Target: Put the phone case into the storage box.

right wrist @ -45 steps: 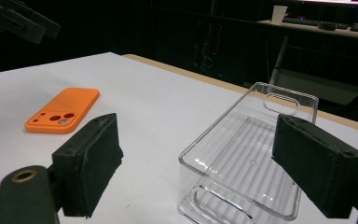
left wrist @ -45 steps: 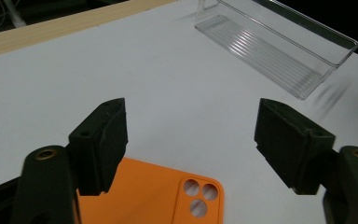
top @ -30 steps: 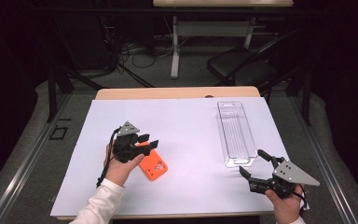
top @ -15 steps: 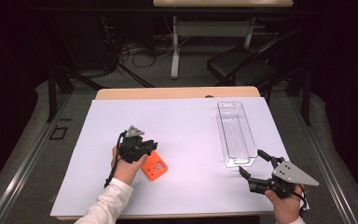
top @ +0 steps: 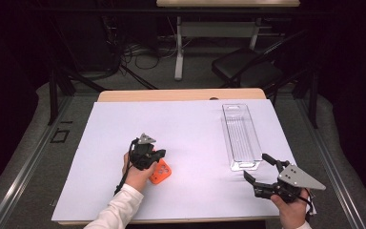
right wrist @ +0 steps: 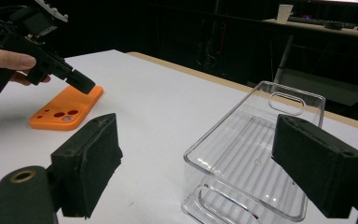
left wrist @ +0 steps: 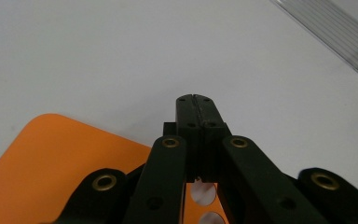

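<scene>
The left gripper [top: 159, 153], jaws pressed together, is held over the orange phone case [top: 160, 172]. The right gripper [top: 259, 169], jaws spread wide, is held at the clear tray's [top: 241, 136] six o'clock end.

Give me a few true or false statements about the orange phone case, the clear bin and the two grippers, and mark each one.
1. The left gripper has its fingers closed together. True.
2. The phone case lies inside the bin. False: it lies flat on the white sheet, well apart from the bin.
3. The right gripper is open. True: its fingers stand wide apart.
4. The bin holds several items. False: it is empty.
5. The right gripper grips the bin's rim. False: it is held near the bin's near end without touching it.
6. The left gripper is over the phone case. True.
</scene>
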{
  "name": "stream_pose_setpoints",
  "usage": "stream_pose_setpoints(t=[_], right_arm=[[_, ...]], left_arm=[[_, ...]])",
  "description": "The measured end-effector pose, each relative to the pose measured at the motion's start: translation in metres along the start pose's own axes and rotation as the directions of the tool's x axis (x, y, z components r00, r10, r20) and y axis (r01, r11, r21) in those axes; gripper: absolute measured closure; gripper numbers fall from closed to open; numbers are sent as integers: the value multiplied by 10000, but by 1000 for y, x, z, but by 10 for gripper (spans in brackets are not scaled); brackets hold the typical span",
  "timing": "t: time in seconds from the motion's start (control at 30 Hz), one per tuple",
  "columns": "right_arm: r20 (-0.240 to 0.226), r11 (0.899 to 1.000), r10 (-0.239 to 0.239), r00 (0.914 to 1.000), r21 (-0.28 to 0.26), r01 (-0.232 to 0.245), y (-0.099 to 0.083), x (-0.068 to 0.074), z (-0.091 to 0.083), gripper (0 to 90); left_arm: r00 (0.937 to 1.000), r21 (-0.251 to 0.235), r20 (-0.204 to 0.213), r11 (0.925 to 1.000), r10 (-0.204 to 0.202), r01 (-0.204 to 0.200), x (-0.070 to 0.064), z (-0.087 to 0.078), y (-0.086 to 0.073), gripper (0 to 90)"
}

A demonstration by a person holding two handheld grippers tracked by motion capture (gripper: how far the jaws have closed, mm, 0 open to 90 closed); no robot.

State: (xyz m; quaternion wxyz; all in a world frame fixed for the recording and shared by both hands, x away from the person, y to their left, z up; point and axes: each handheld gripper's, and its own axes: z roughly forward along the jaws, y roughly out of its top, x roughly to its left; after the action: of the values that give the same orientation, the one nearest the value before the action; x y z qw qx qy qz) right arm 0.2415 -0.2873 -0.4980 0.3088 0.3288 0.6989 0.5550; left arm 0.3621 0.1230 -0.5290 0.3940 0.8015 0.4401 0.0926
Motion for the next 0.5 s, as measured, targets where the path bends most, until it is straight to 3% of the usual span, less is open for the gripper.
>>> stream_pose_setpoints(t=[0.5], right_arm=[[-28,9999,104,9999,-50,-105,0,-1,0,142]], left_arm=[[9998,439,203,9990,34,-43,-4,19,-7,900]])
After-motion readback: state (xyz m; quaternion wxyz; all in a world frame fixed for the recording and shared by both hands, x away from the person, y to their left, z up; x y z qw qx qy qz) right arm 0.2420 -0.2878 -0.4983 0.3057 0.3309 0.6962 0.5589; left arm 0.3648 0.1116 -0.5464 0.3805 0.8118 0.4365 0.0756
